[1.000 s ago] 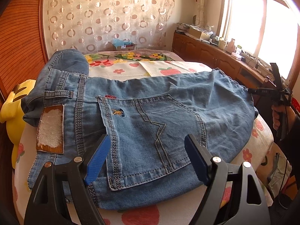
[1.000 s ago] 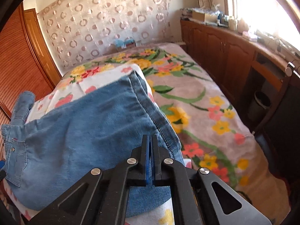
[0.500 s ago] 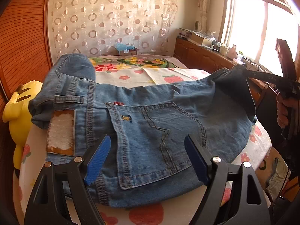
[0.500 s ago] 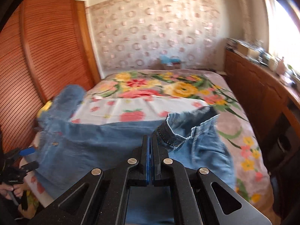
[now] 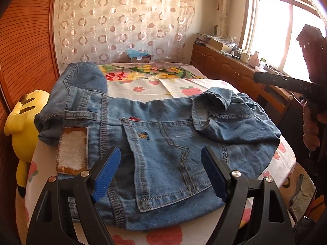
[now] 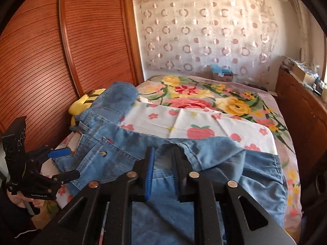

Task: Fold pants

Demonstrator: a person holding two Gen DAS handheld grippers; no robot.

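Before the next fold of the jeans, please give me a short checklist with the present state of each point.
1. Right hand-held gripper has let go of the cloth: ok, its jaws stand apart with the hem between them, not pinched.
2. Left hand-held gripper free: ok, open above the back pocket.
3. Leg hem laid over the seat of the jeans: ok, it lies on top.
4. Fold flat and even: not ok, the hem is crumpled and curled up.
5. Jeans fully on the bed: cannot tell, the near edge is hidden by the grippers.
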